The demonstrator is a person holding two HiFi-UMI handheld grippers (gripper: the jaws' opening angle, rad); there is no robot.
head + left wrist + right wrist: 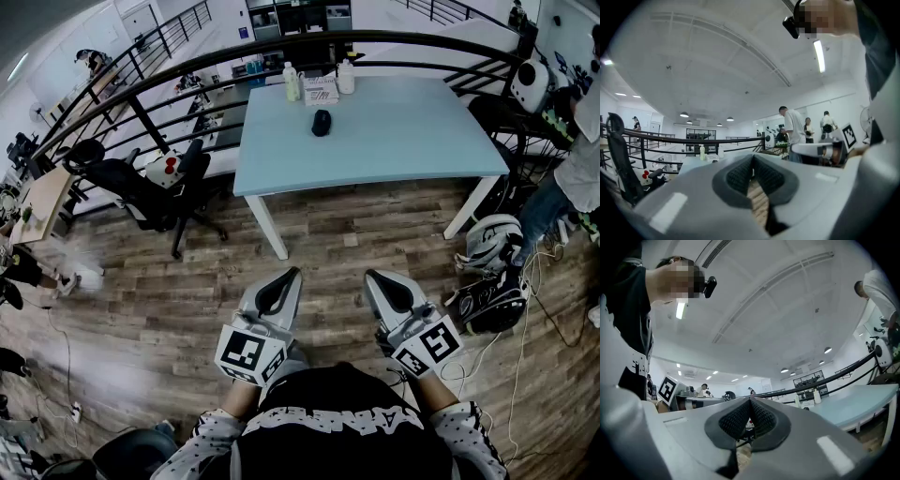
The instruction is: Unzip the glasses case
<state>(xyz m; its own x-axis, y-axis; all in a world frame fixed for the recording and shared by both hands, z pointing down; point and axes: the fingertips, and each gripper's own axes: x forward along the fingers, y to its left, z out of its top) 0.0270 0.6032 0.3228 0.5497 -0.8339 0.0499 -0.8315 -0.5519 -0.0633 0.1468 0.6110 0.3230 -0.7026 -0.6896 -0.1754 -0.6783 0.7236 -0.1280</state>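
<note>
The glasses case [321,122] is a small dark oval lying on the far part of the pale blue table [394,141], shown only in the head view. Both grippers are held close to the person's body, well short of the table and above the wooden floor. My left gripper [287,275] is shut with nothing between its tips, and in its own view the left gripper [753,157] has its pads meeting. My right gripper [373,277] is shut and empty as well, and its own view shows the right gripper [750,401] pointing slightly upward.
Two bottles [292,82] [346,77] and a white box [321,90] stand at the table's back edge. A black office chair [141,187] sits left of the table. Bags and a helmet [489,246] lie on the floor at right, near a person [581,159]. A dark railing [281,47] curves behind.
</note>
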